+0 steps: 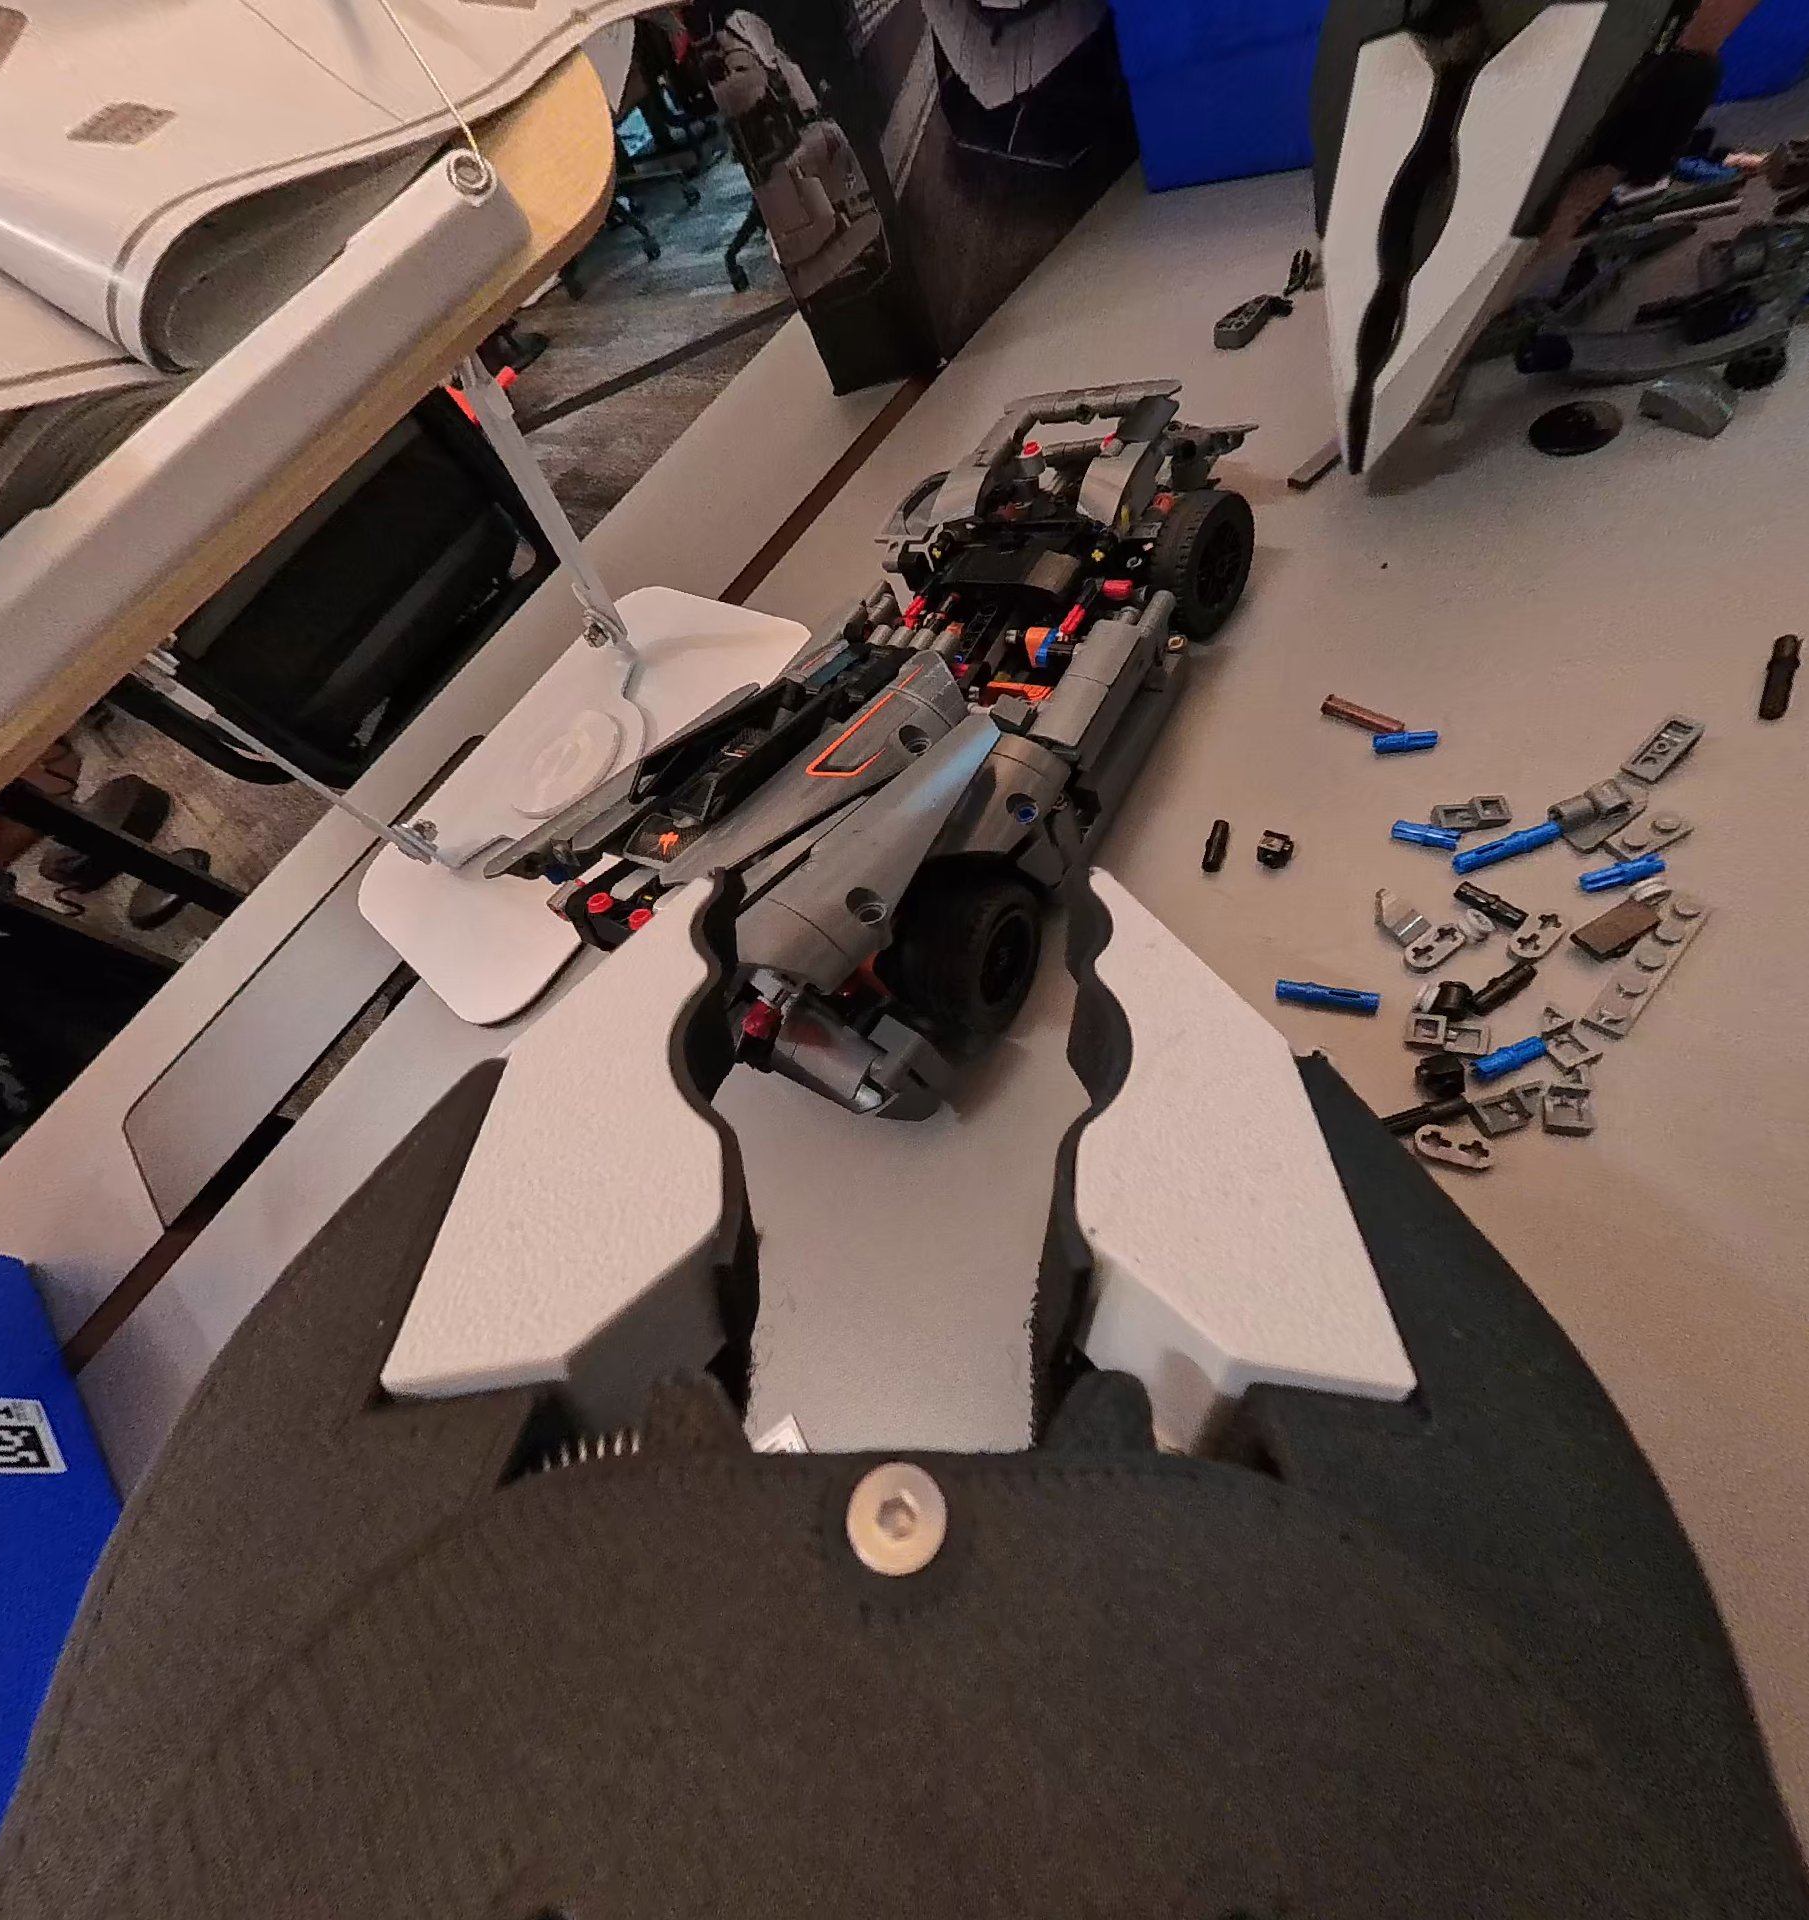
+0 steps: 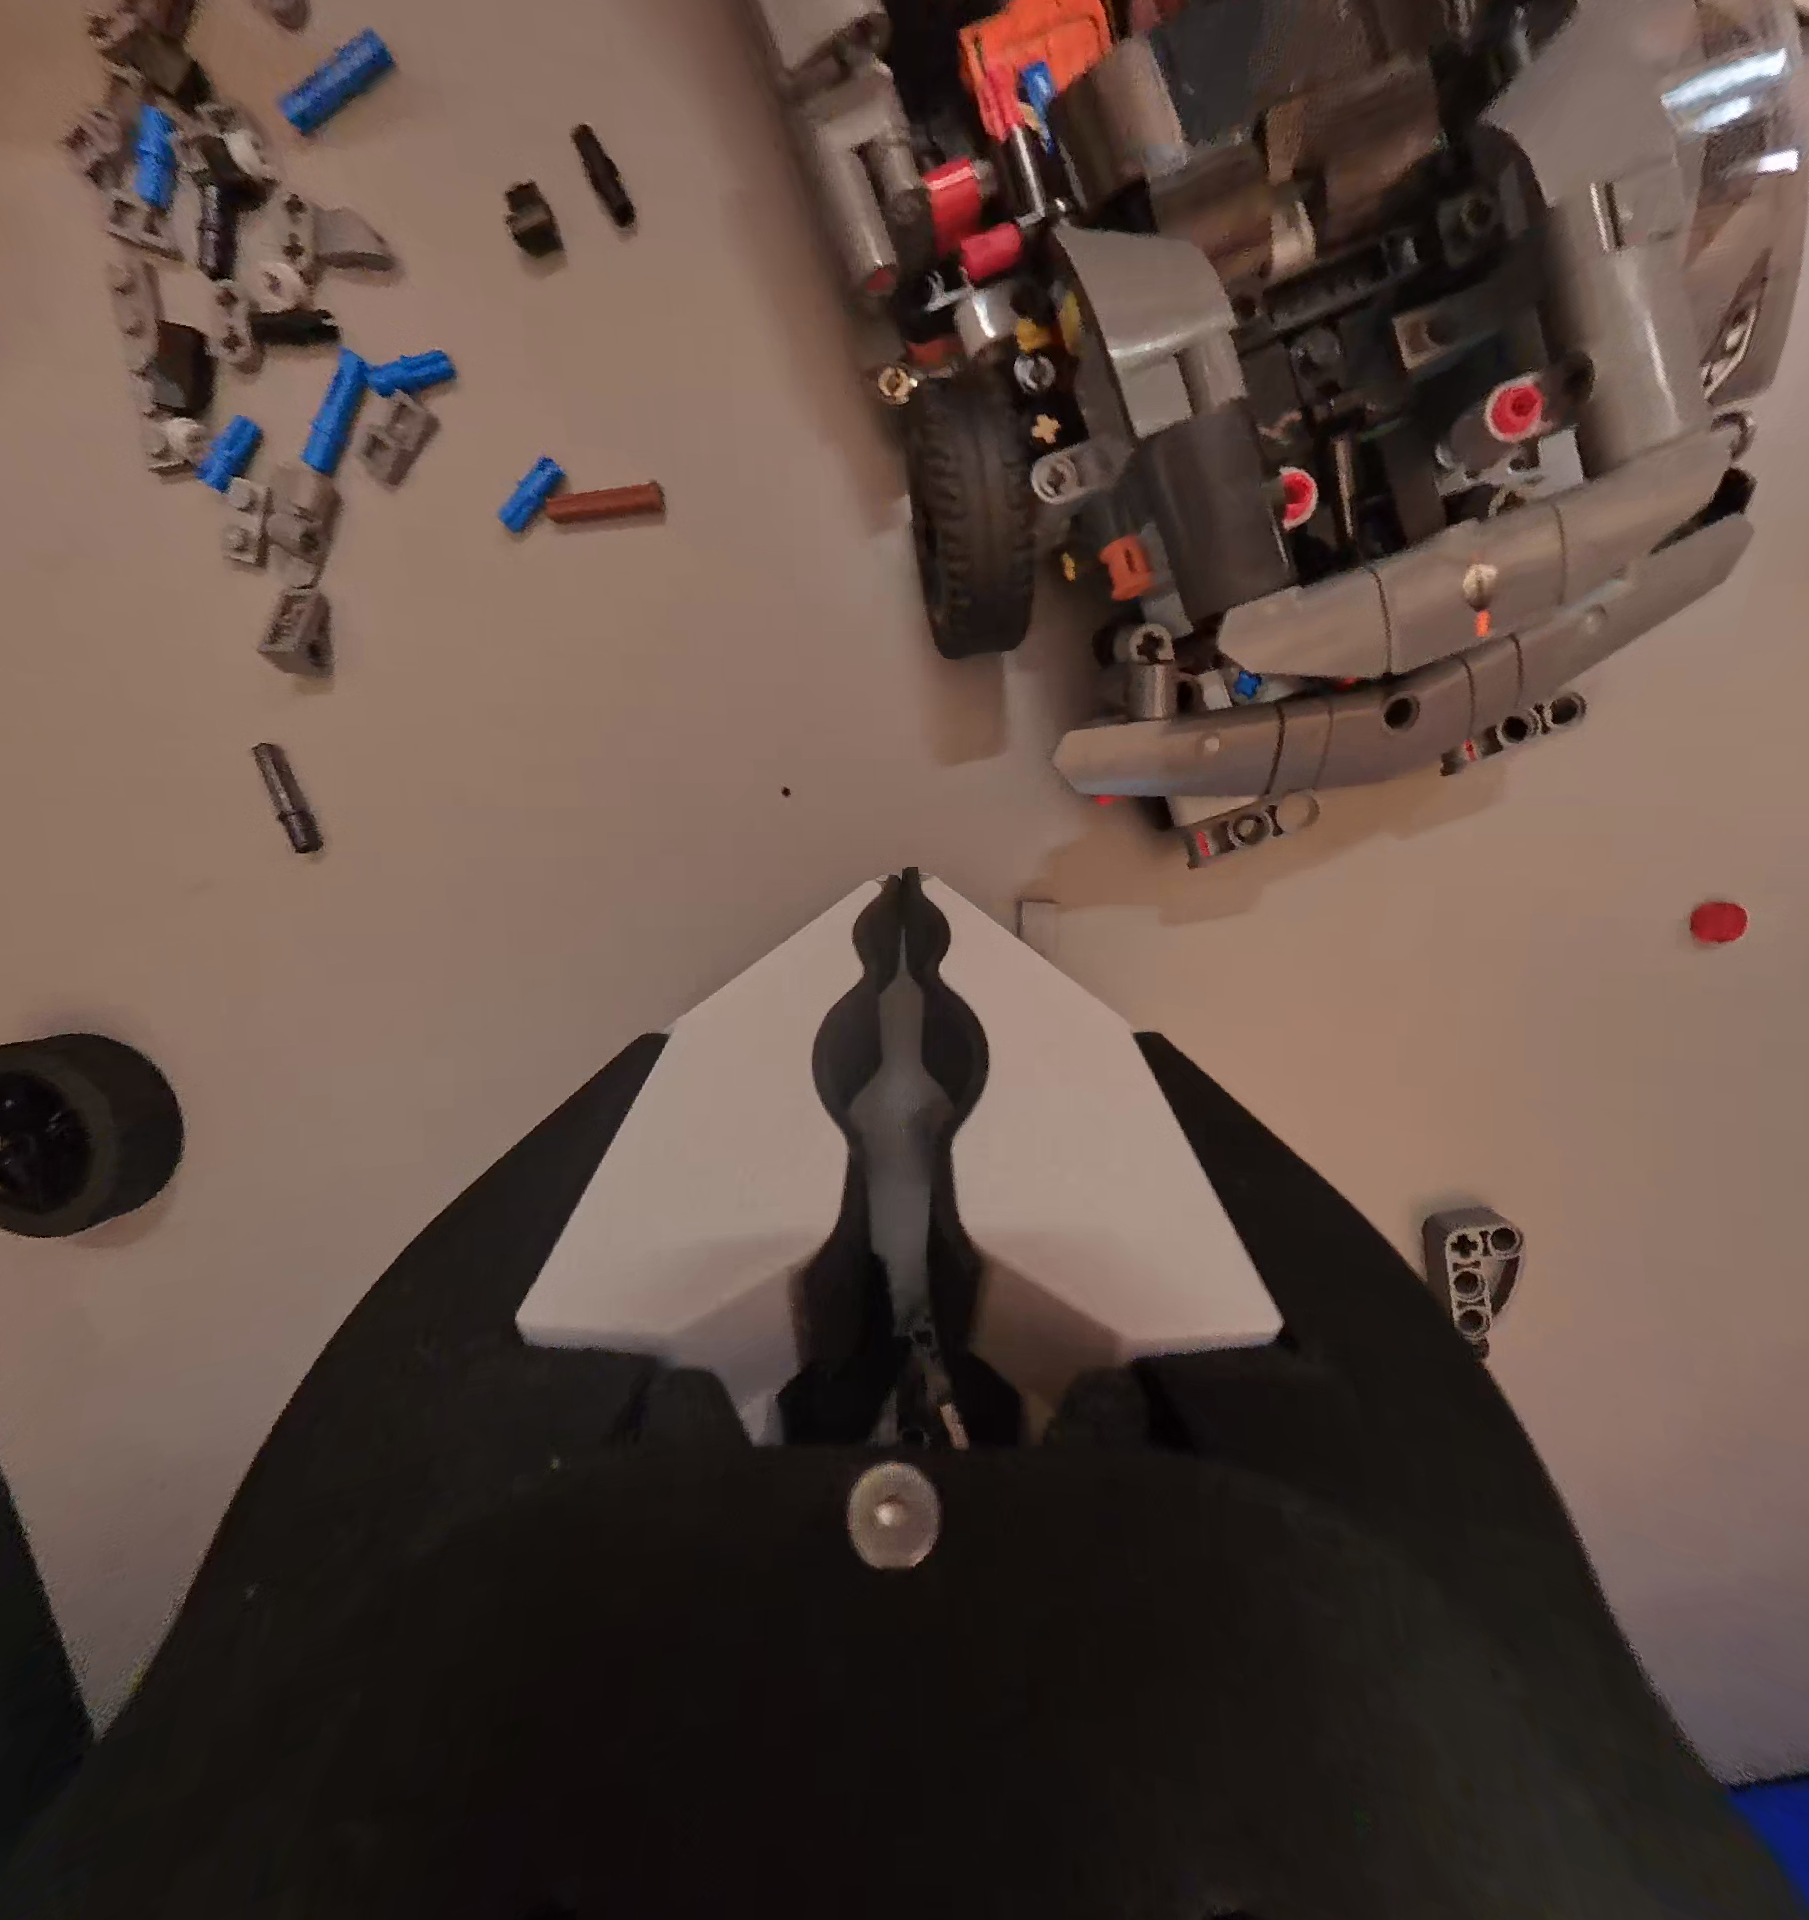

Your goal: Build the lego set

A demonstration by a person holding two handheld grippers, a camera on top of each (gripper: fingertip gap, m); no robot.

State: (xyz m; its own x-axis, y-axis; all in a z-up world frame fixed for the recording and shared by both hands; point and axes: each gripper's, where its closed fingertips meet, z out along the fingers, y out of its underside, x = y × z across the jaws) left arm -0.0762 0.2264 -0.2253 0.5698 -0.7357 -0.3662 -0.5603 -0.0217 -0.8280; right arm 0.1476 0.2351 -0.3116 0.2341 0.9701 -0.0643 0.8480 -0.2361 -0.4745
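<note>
The left gripper (image 1: pixel 895 997), fingers spread, is straddling the grey lego car (image 1: pixel 941 727), seemingly to steady it; the right gripper (image 2: pixel 908 883), fingers pressed together on nothing visible, is hovering beside the car's end, likely between picks

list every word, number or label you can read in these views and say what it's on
White sticker on the blue bin: a printed code and a few characters, which I won't transcribe.
Dark box behind the lego car: small print, too blurred to read.
Pages on the stand: marks too small to read.
Right wrist view: no writing visible.
</note>
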